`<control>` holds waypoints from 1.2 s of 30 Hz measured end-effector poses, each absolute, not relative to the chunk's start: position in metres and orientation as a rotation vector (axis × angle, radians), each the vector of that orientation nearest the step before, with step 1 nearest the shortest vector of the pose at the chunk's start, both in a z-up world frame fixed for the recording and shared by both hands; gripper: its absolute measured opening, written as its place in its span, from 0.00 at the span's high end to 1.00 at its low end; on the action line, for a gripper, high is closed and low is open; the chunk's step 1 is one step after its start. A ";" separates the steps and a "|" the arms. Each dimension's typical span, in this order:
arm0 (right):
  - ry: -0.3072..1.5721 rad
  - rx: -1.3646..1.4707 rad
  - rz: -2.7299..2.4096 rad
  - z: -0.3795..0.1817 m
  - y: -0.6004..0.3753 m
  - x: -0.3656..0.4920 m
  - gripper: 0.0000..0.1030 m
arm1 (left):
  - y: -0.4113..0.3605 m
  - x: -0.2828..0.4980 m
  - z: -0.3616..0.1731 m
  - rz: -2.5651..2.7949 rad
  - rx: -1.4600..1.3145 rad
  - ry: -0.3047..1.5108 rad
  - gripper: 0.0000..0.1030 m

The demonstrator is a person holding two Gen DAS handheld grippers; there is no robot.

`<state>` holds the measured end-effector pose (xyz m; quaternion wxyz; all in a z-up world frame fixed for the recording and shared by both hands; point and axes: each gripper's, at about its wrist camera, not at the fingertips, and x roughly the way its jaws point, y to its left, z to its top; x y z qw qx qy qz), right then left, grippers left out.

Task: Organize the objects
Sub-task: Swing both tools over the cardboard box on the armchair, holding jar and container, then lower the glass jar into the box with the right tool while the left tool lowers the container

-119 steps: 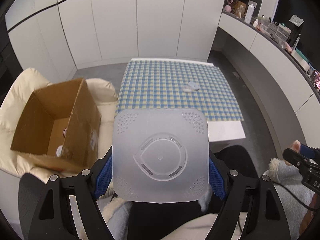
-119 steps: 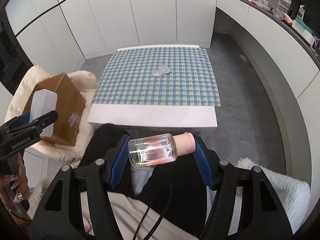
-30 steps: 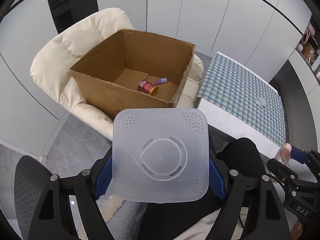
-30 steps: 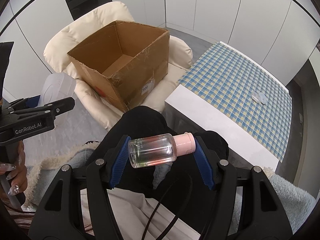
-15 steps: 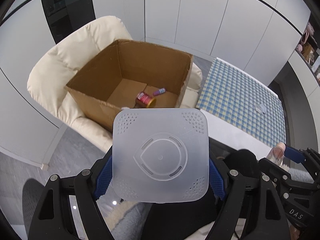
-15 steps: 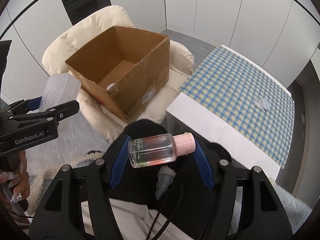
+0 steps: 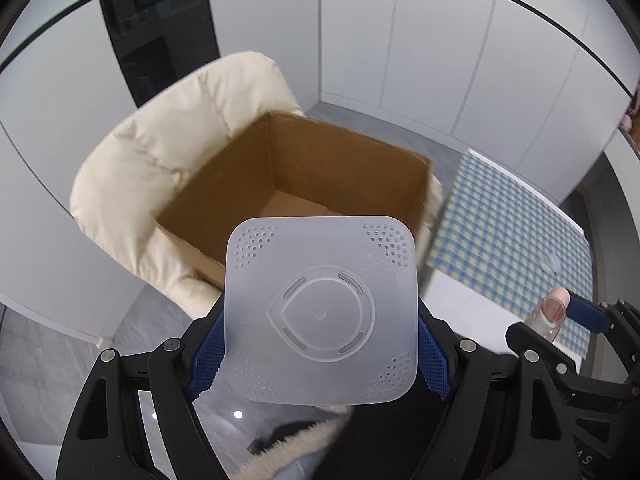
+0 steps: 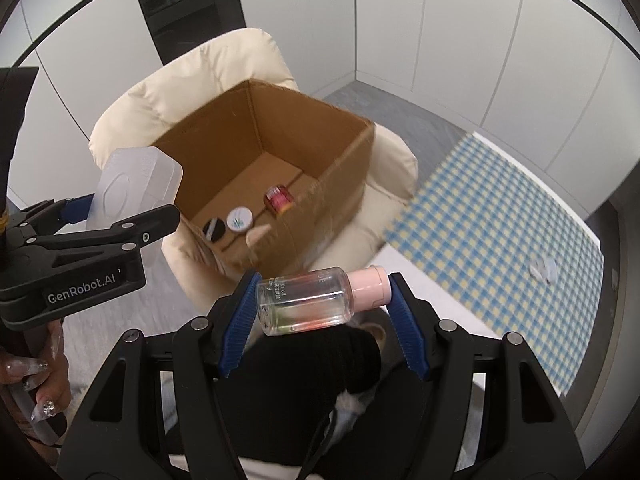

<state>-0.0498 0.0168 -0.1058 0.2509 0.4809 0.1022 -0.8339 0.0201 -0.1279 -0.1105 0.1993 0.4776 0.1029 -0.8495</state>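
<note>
My left gripper (image 7: 320,332) is shut on a frosted square plastic container (image 7: 320,312), held in front of an open cardboard box (image 7: 304,168). The container also shows in the right wrist view (image 8: 136,184), left of the box (image 8: 320,184). My right gripper (image 8: 322,300) is shut on a clear bottle with a pink cap (image 8: 316,300), held sideways just short of the box's near wall. In the box lie a red jar (image 8: 279,199), a white round lid (image 8: 239,219) and a black round item (image 8: 214,227).
The box sits on a cream padded armchair (image 8: 208,76). A table with a blue checked cloth (image 8: 500,208) stands to the right, with small clear items (image 8: 542,269) on it. White cabinet walls stand behind. The person's dark lap (image 8: 320,380) is below the grippers.
Both grippers have moved closer to the box, which now looms larger. The grips on the container and the bottle are unchanged.
</note>
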 end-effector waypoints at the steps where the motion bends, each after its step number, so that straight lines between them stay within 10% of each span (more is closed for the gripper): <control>1: 0.280 1.301 -2.265 -0.105 0.011 -0.055 0.36 | -0.133 0.018 -0.109 -2.371 1.326 0.286 0.21; 36: 0.456 1.375 -2.080 -0.200 -0.109 -0.164 0.36 | -0.227 -0.053 -0.193 -2.125 1.411 0.408 0.21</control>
